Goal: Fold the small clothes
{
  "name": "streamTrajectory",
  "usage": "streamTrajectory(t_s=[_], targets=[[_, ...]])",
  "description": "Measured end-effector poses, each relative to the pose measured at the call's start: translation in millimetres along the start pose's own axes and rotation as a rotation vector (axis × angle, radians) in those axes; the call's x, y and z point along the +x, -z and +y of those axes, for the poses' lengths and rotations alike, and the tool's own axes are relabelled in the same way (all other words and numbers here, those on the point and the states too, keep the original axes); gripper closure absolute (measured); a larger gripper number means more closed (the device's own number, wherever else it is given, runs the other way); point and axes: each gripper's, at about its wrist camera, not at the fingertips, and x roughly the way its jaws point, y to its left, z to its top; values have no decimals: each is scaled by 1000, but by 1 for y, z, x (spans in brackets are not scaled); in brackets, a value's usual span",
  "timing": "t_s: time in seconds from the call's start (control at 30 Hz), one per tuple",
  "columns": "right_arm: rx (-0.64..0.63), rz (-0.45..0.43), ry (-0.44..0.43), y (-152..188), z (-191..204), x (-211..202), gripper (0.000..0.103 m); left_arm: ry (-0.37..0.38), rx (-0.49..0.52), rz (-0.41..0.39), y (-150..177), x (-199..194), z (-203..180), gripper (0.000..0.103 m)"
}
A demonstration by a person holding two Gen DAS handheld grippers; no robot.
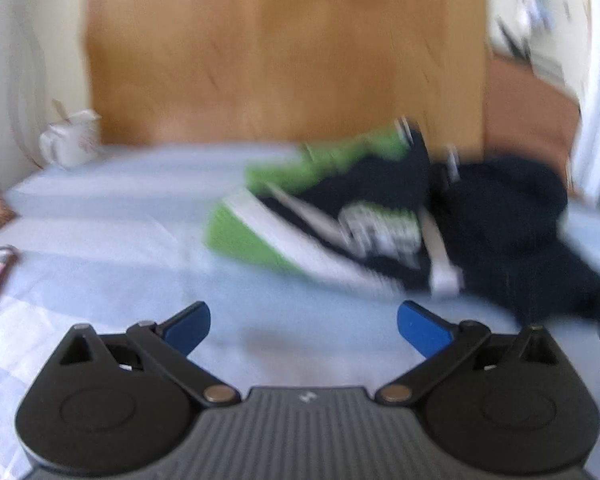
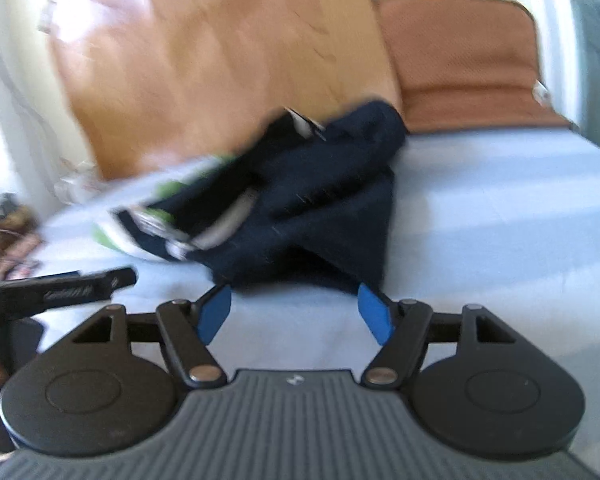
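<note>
Navy, green and white garment (image 1: 364, 216) crumpled at centre right on the pale blue sheet (image 1: 100, 240), left gripper (image 1: 304, 326) released and empty, right gripper (image 2: 295, 312) released below the garment's navy edge, both frames blurred

Pale blue bed sheet (image 1: 120, 240) in daylight, wooden headboard (image 1: 280, 60) behind, brown cushion (image 2: 460, 60), cream wall (image 1: 28, 40)

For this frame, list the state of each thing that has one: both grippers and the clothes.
Left gripper: open, empty, above the sheet, short of the clothes.
Right gripper: open, nothing clamped, its tips at the near edge of the navy garment.
Navy garment: crumpled in a heap, unfolded.
Green and white garment: rumpled, partly under the navy one, unfolded.
Sheet: spread flat.
</note>
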Motion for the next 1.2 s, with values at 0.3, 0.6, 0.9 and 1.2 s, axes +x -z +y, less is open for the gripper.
streamTrajectory(t_s=[0.3,0.6,0.9,1.2], targets=[[27,14,-240,-92,30,42,46,30,-93,-126,-32,-19,41,0],[110,285,-257,-100,56,176,97,61,-31,-87,-20,-18,43,1],[20,-73,111,-182,-39,64,97,49,-15,-65,-57,38,40,0],[68,118,-93,-142,-17,55,64,104,-174,-5,-59,61,62,0]])
